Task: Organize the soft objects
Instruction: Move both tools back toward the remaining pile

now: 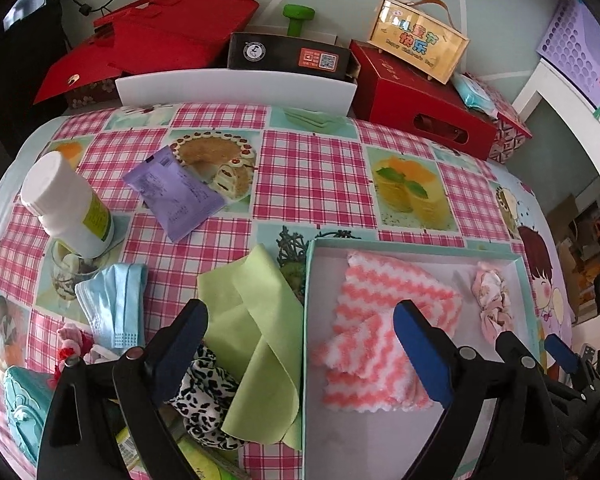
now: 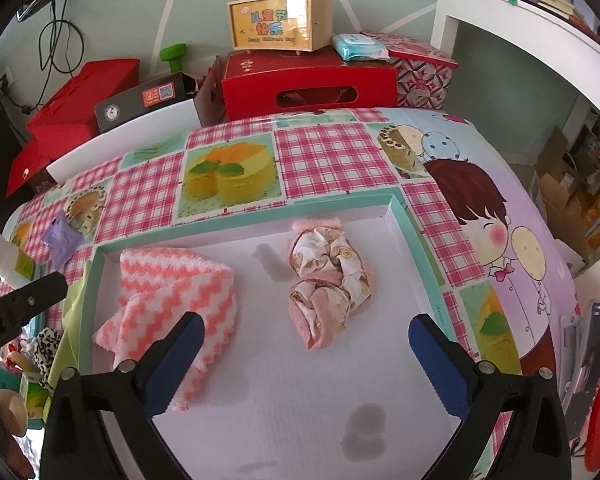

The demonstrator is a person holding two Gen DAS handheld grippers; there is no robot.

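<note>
A teal-rimmed white box (image 1: 306, 320) (image 2: 236, 216) lies on the checked tablecloth. Inside it are a pink-and-white zigzag towel (image 1: 376, 340) (image 2: 172, 292) and a crumpled pink floral cloth (image 1: 492, 304) (image 2: 328, 280). My left gripper (image 1: 300, 340) stands open over the box's left rim, with nothing pressed between its pads. Under its left finger lie a green cloth (image 1: 256, 328) and a leopard-print scrunchie (image 1: 204, 396). A blue face mask (image 1: 116, 304) is further left. My right gripper (image 2: 308, 346) hangs open over the box floor, just short of the floral cloth and holding nothing.
A white bottle (image 1: 64, 204) and a purple sachet (image 1: 172, 192) sit on the cloth at the left. Red boxes (image 1: 416, 100), a black box (image 1: 288, 54) and a yellow gift case (image 1: 418, 40) line the far edge. A teal purse (image 1: 20, 408) lies near the left front.
</note>
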